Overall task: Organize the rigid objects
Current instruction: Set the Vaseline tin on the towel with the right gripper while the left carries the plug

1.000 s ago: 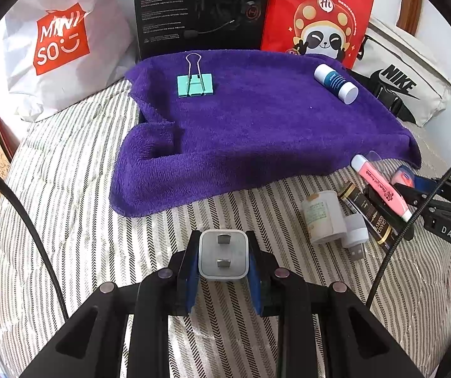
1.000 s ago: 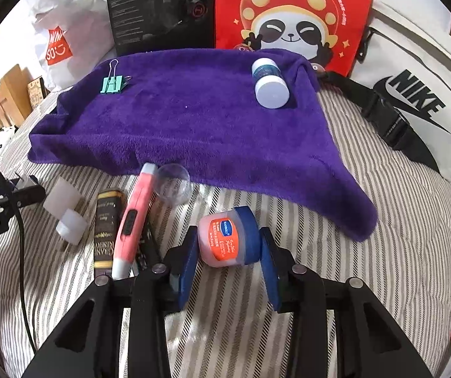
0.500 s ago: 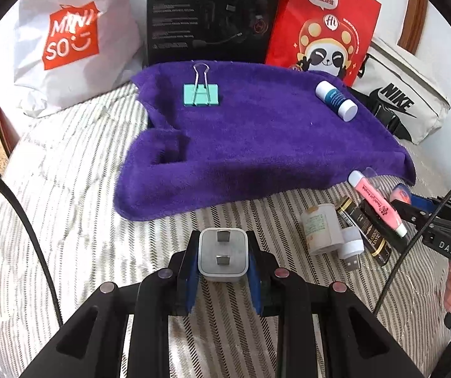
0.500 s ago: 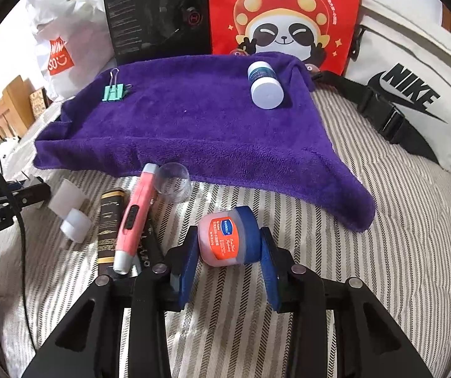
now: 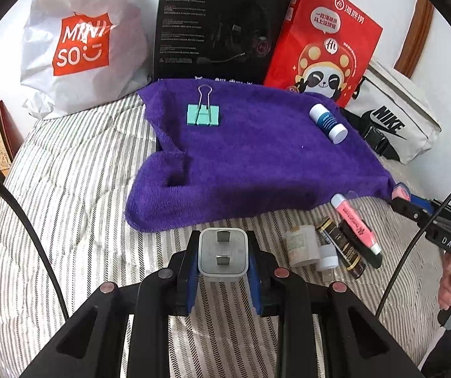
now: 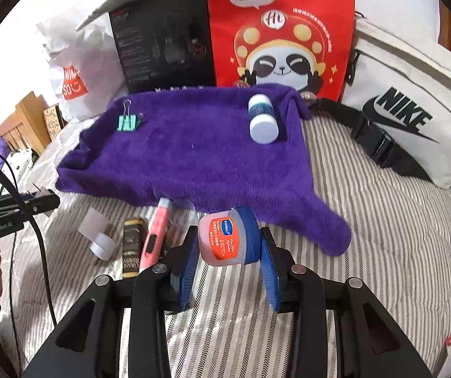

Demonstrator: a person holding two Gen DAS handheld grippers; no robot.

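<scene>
- The purple towel (image 5: 256, 163) is the collecting place; a green binder clip (image 5: 202, 114) and a white bottle (image 5: 327, 123) lie on it.
- The right gripper (image 6: 230, 252) is clamped on a small jelly jar (image 6: 230, 239), near the towel's front edge.
- The left gripper (image 5: 223, 258) is clamped on a white charger plug (image 5: 223, 252), just before the towel.
- Step, I judge: carrying both to the towel; next, lower and release there.

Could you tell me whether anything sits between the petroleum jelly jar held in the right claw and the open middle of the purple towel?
Nothing visible blocks it. The jelly jar, gripped in the right claw, faces bare purple towel. The green binder clip and white bottle lie at the towel's far corners; the pink pen lies left of the jar.
</scene>
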